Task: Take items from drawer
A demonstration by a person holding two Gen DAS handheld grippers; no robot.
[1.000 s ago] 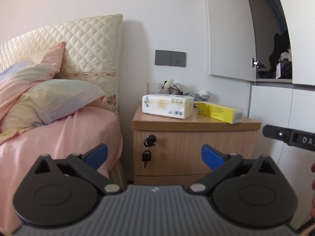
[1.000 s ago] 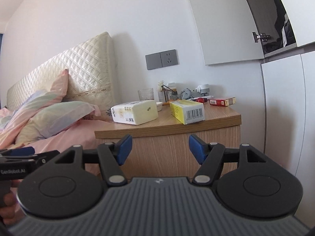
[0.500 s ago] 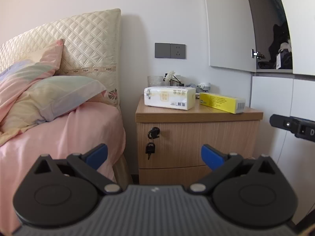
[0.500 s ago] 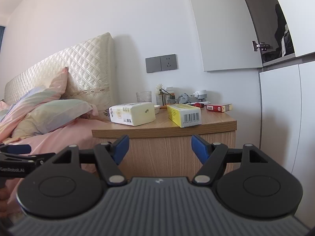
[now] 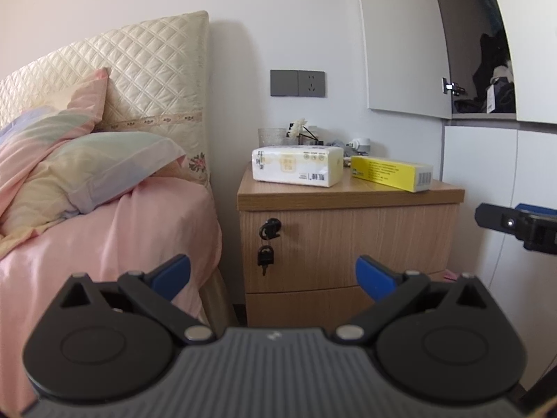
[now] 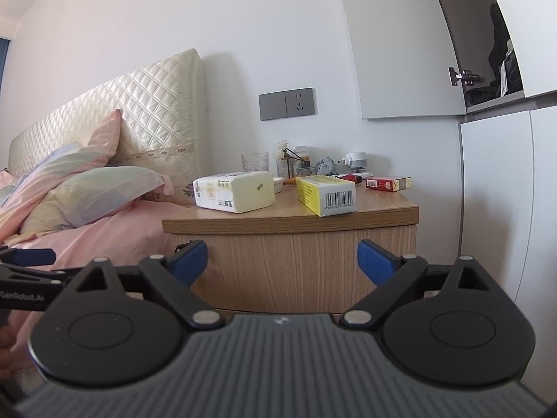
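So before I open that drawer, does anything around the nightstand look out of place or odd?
A key sits in the top drawer lock with a second key dangling. The upper cabinet door stands ajar. Nothing spilled or damaged.

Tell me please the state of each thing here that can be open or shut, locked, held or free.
Upper drawer: shut, key in its lock.
Lower drawer: shut.
Cupboard door: open.
Tissue pack: lying on the nightstand, not held.
Yellow box: lying flat, not held.
Left gripper: open, empty.
Right gripper: open, empty.
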